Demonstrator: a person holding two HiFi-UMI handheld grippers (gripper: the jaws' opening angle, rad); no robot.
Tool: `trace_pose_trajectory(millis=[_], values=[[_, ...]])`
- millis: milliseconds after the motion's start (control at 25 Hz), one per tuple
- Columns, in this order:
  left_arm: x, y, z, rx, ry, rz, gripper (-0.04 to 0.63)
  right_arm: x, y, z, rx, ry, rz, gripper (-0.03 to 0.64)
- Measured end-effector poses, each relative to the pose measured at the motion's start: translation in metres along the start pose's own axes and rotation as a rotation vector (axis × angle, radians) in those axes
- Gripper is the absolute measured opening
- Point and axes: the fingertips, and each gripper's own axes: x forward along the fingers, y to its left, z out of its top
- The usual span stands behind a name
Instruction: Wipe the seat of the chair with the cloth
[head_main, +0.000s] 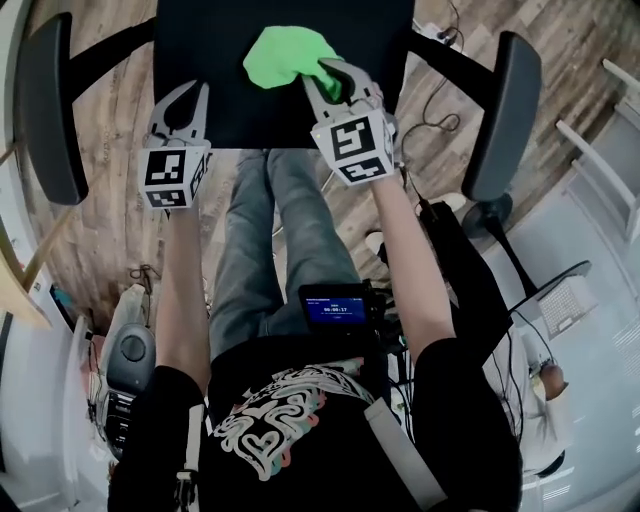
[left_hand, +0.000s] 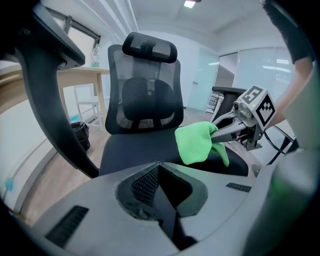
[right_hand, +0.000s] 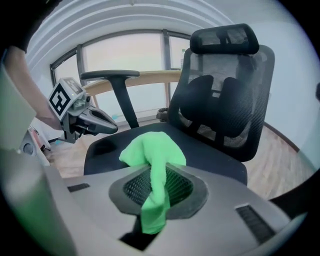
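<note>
Wood-plank floor fills the room around a black office chair, which has a mesh back and a headrest. I note a pale wooden desk behind the chair by the windows, with a small green-tinted bottle standing on it. A dark waste bin sits on the floor under the desk, but I cannot tell its contents from here. From the head view the seat lies directly ahead and below, with one armrest on the left side and the other armrest on the right. Left gripper hangs over the seat's near edge, left of centre. Its jaws are pressed together with nothing between them, and its own view shows only the pad mesh in the hollow. Right gripper is over the seat towards its right half, jaws clamped on the cloth. The bright green cloth is bunched, most of it bulging ahead of the jaw tips over the middle of the seat, with a tail trailing back between the pads. I cannot tell whether the bunch presses on the seat fabric or hangs just above it. The two grippers are apart, not touching.
</note>
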Motion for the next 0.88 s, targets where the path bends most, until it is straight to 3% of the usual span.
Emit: trace_pose_trajectory(millis=[440, 880], values=[[-0.003, 0.001, 0.048, 0.016, -0.11, -0.001, 0.002, -0.036, -0.025, 0.011, 0.133, -0.083, -0.116, 0.057], [-0.027, -0.007, 0.121, 0.082, -0.201, -0.016, 0.002, -0.094, -0.037, 0.044, 0.216, -0.162, -0.196, 0.057]])
